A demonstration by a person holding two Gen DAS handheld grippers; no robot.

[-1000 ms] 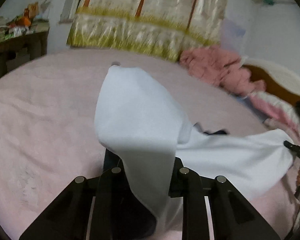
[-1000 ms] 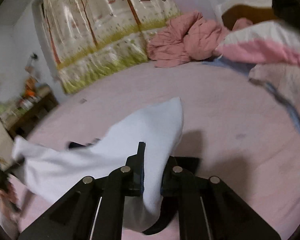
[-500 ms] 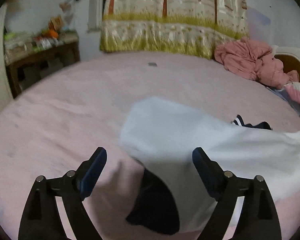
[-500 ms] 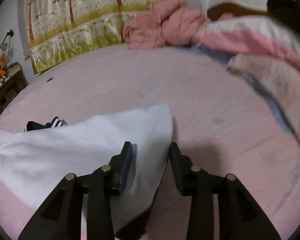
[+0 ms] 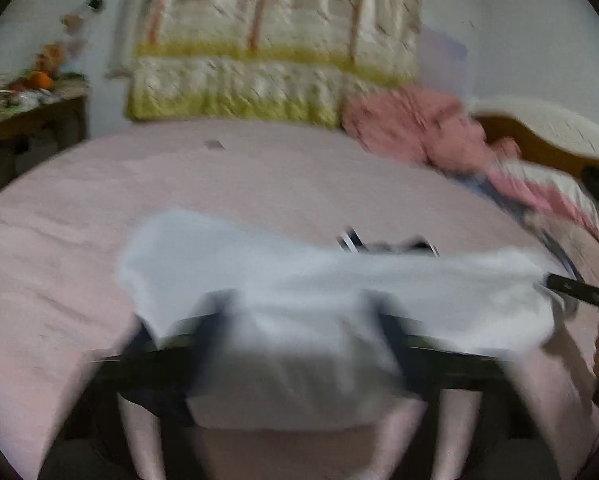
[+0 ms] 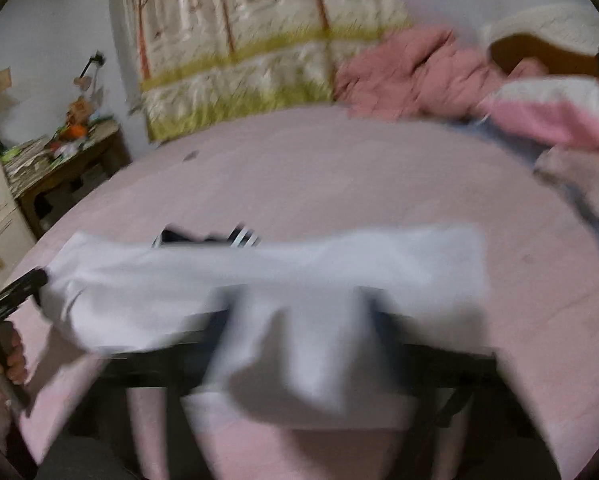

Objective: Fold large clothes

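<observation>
A white garment point(image 5: 299, 280) with a dark striped part point(image 5: 387, 244) lies folded across the pink bed; it also shows in the right wrist view point(image 6: 259, 276). Both views are blurred by motion. My left gripper point(image 5: 303, 320) is open with its jaws wide apart, and the cloth's near edge lies between them. My right gripper point(image 6: 299, 312) is open the same way over the cloth's near edge. The right gripper's tip shows in the left wrist view point(image 5: 579, 290), and the left gripper's tip in the right wrist view point(image 6: 15, 296).
The pink bedsheet point(image 5: 259, 172) stretches ahead. A pink crumpled blanket point(image 5: 411, 132) and pillows point(image 6: 559, 108) lie at the far right. A patterned curtain point(image 5: 275, 60) hangs behind. A cluttered wooden table point(image 6: 59, 160) stands at the left.
Both grippers let go of the white garment and opened wide. The cloth dropped from its lifted position and now lies flat on the bed. Both grippers are moving fast.
</observation>
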